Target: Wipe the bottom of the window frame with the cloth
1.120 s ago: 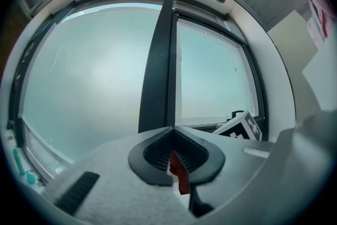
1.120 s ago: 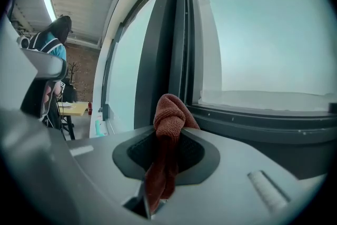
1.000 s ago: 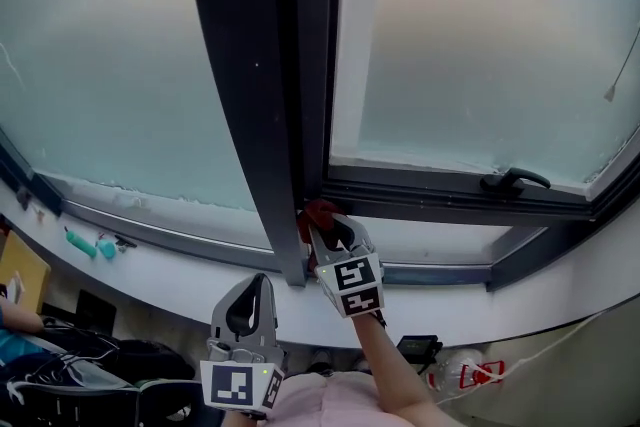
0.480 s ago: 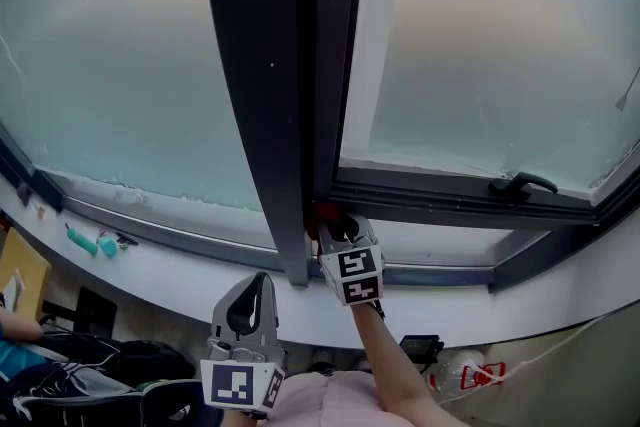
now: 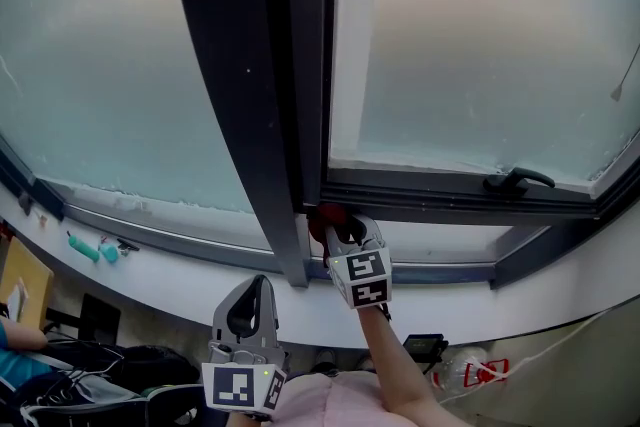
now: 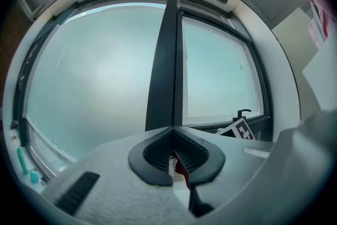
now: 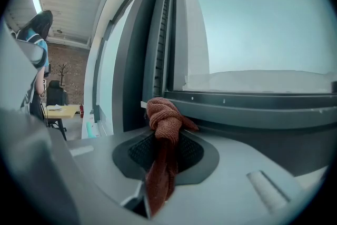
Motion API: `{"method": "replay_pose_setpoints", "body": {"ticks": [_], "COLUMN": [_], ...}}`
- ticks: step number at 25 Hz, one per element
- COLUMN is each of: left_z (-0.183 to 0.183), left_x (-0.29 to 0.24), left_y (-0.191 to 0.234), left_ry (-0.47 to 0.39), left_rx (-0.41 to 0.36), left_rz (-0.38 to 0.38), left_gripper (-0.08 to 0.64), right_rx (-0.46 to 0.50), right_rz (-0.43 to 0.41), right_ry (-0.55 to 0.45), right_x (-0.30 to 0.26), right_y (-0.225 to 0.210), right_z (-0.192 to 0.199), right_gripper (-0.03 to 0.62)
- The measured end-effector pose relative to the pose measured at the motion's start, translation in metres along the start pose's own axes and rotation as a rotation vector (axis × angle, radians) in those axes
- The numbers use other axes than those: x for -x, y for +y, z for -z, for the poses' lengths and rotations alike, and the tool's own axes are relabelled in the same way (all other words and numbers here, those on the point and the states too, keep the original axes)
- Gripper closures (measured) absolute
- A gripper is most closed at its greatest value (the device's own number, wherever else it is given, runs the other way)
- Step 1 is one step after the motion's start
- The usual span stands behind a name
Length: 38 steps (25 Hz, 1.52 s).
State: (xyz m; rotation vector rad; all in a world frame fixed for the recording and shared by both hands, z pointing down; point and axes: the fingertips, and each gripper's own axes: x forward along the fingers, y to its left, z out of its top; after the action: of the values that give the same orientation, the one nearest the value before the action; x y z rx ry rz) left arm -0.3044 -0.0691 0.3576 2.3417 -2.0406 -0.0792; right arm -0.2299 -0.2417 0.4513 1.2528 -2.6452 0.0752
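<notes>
My right gripper (image 5: 334, 227) (image 7: 164, 137) is shut on a rust-red knotted cloth (image 7: 164, 123) (image 5: 322, 214). The cloth's bunched end touches the dark bottom rail of the window frame (image 5: 440, 200) (image 7: 253, 108), at its left corner beside the vertical mullion (image 5: 245, 95). My left gripper (image 5: 250, 307) (image 6: 172, 151) hangs lower and nearer to me, jaws shut with nothing between them, pointing up at the mullion (image 6: 166, 60). A bit of the red cloth (image 6: 180, 167) shows past its jaw tips.
A black window handle (image 5: 516, 180) sits on the bottom rail to the right. A white sill (image 5: 150, 265) curves below the glass, with teal items (image 5: 92, 248) at its left. A red-and-white object (image 5: 475, 373) and a cable lie on the floor at the right.
The right gripper with the cloth has shifted slightly right along the bottom rail, staying at the corner by the mullion. The left gripper has stayed still.
</notes>
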Motion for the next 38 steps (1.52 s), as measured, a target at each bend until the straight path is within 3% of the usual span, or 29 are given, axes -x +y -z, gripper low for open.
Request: {"method": "replay_pose_setpoints", "body": {"ticks": [38], "left_z": [0.003], "left_x": [-0.056], "left_y": [-0.128], "left_ry": [0.002], "left_rx": [0.008], "left_rz": [0.231], "left_gripper": [0.557], "right_rx": [-0.073], "right_rz": [0.235], "right_ry": [0.001], "right_x": [0.109], "right_y": [-0.156], "right_z": [0.023], "right_gripper": [0.517]}}
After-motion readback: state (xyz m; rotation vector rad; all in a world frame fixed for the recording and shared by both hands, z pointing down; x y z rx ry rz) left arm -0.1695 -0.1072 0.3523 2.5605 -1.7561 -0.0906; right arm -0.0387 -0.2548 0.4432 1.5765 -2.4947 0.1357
